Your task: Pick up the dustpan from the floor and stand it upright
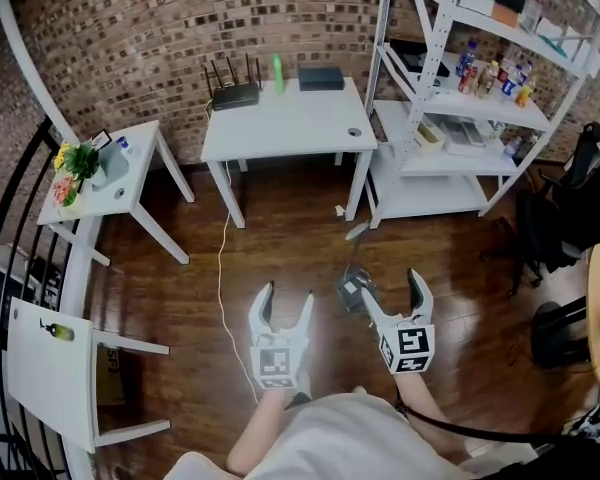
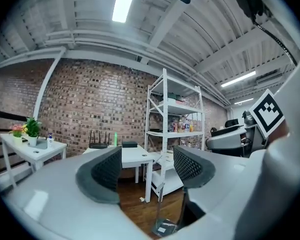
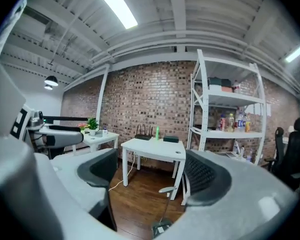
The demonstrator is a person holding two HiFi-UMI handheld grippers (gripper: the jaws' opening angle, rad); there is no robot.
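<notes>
Head view: the left gripper [image 1: 287, 301] and right gripper [image 1: 392, 290] are held side by side above the floor [image 1: 280, 238]. The dustpan [image 1: 353, 288] is seen standing upright on the floor, ahead of the two grippers and nearer the right one.

Left gripper view: the jaws are parted a little and nothing is gripped. The dustpan [image 2: 165, 228] is seen low and ahead, slightly right of the gap, clear of both jaws.

Right gripper view: the jaws are spread wide and empty. The dustpan [image 3: 161, 229] is seen below and ahead, in line with the gap, handle pointing up.
</notes>
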